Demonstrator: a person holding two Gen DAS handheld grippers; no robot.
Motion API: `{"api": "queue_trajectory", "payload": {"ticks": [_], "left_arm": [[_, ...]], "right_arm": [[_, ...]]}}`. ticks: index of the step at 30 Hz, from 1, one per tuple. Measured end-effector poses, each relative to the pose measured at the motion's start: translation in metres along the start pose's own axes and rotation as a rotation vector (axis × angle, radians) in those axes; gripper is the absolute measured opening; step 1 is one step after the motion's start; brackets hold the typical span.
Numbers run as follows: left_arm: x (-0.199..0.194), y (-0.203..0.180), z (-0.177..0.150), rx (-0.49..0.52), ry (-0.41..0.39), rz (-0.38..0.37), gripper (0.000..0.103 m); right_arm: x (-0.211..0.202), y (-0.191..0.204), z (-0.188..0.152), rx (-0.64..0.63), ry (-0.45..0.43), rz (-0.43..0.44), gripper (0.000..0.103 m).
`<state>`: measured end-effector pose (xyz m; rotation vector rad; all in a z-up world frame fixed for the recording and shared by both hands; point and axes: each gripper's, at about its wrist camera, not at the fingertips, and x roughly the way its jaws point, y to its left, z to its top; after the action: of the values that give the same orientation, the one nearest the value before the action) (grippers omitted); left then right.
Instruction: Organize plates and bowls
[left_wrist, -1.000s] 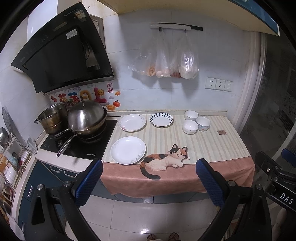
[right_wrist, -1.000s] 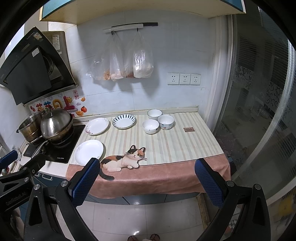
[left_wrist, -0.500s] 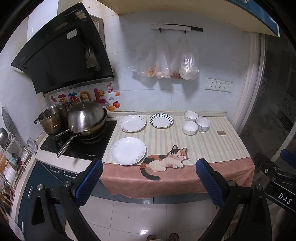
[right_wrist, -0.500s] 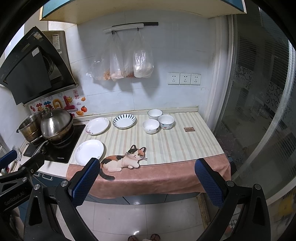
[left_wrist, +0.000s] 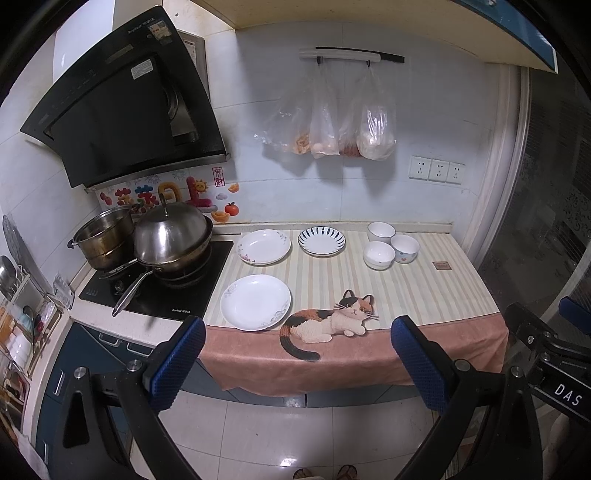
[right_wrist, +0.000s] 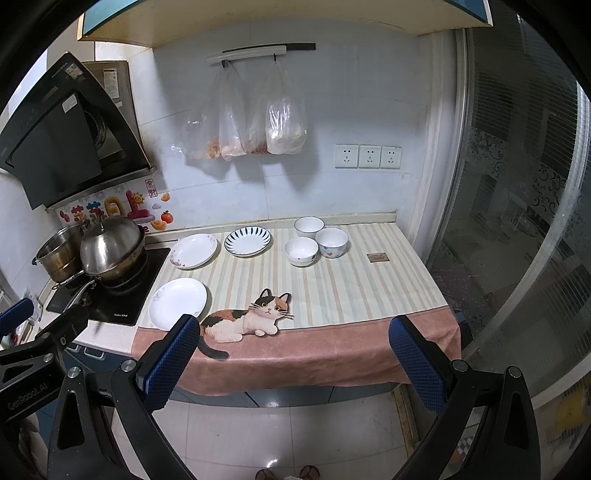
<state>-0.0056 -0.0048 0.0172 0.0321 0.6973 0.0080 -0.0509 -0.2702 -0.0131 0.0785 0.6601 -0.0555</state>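
Three plates lie on the striped counter cloth (left_wrist: 424, 288): a plain white plate (left_wrist: 255, 307) near the front left, a flower-edged plate (left_wrist: 263, 246) behind it, and a blue-rayed plate (left_wrist: 321, 241) to its right. Three white bowls (left_wrist: 378, 254) cluster at the back right, also seen as bowls (right_wrist: 301, 251) in the right wrist view. My left gripper (left_wrist: 297, 363) hangs open in front of the counter, well short of the plates. My right gripper (right_wrist: 295, 363) is open too, holding nothing, at a similar distance.
A lidded wok (left_wrist: 171, 240) and a steel pot (left_wrist: 105, 238) sit on the black cooktop (left_wrist: 155, 291) at left, under a range hood (left_wrist: 125, 110). Plastic bags (left_wrist: 332, 125) hang on the wall. A glass door (right_wrist: 517, 221) stands at right. Tiled floor lies below.
Both views have barely shifted; the counter scene looks slightly closer and nothing on it has moved. Both grippers stay open.
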Motion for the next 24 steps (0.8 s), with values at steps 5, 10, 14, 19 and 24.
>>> {"api": "queue_trajectory", "payload": {"ticks": [5,10,14,19,24], "left_arm": [[-0.0010,-0.0003,0.0013,-0.001,0.001,-0.001,0.103],[-0.0003,0.0001,-0.0004,0.001,-0.001,0.001,0.103],[-0.0009,0.0001,0.0004,0.000,0.000,-0.001,0.103],[0.0005,0.0011,0.0013,0.000,0.000,-0.002,0.103],[0.0021,-0.0001,0.0078,0.001,-0.003,-0.002,0.103]], "right_arm": [[0.0003,-0.0001,-0.0008,-0.001,-0.001,0.000,0.103],[0.0005,0.0001,-0.0001,0.000,0.001,0.000,0.103],[0.0003,0.0003,0.0000,-0.001,0.000,0.001,0.103],[0.0003,-0.0001,0.0004,0.003,-0.001,0.003,0.103],[0.0006,-0.0001,0.0005,0.003,-0.002,0.003,0.103]]}}
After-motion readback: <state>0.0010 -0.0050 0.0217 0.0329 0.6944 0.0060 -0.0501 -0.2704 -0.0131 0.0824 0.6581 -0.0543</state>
